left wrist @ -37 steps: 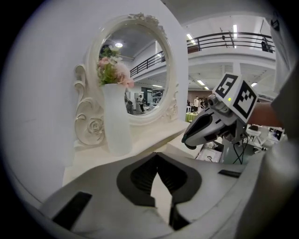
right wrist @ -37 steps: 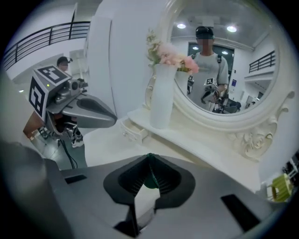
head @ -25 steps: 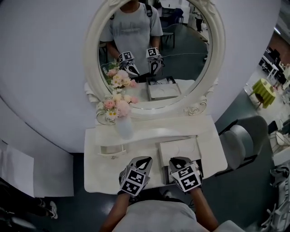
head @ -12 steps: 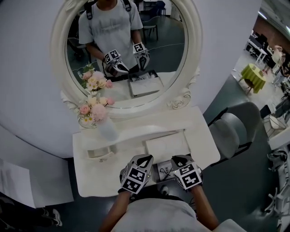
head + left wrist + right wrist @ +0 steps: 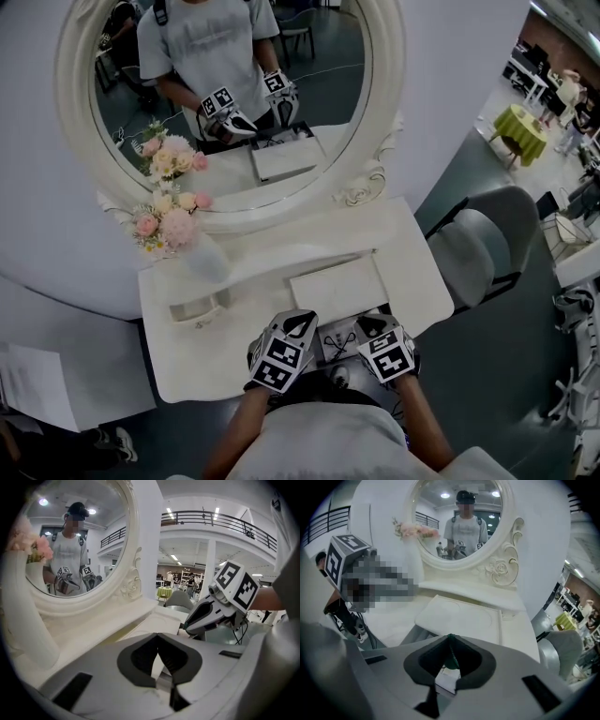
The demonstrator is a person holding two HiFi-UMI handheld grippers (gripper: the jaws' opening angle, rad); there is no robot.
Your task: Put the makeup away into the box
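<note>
- Pressed together: fingers of left gripper (image 5: 157, 637), poised beside flat white lidded box (image 5: 337, 286), probably for opening.
- Pinching small dark-green object (image 5: 450, 660): fingers of right gripper (image 5: 450, 637), presumably for stowing.

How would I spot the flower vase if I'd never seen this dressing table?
Start at the big oval mirror above the white dressing table. At the mirror's lower left rim stands a pale vase of pink and cream flowers, the only colourful thing on the tabletop.
</note>
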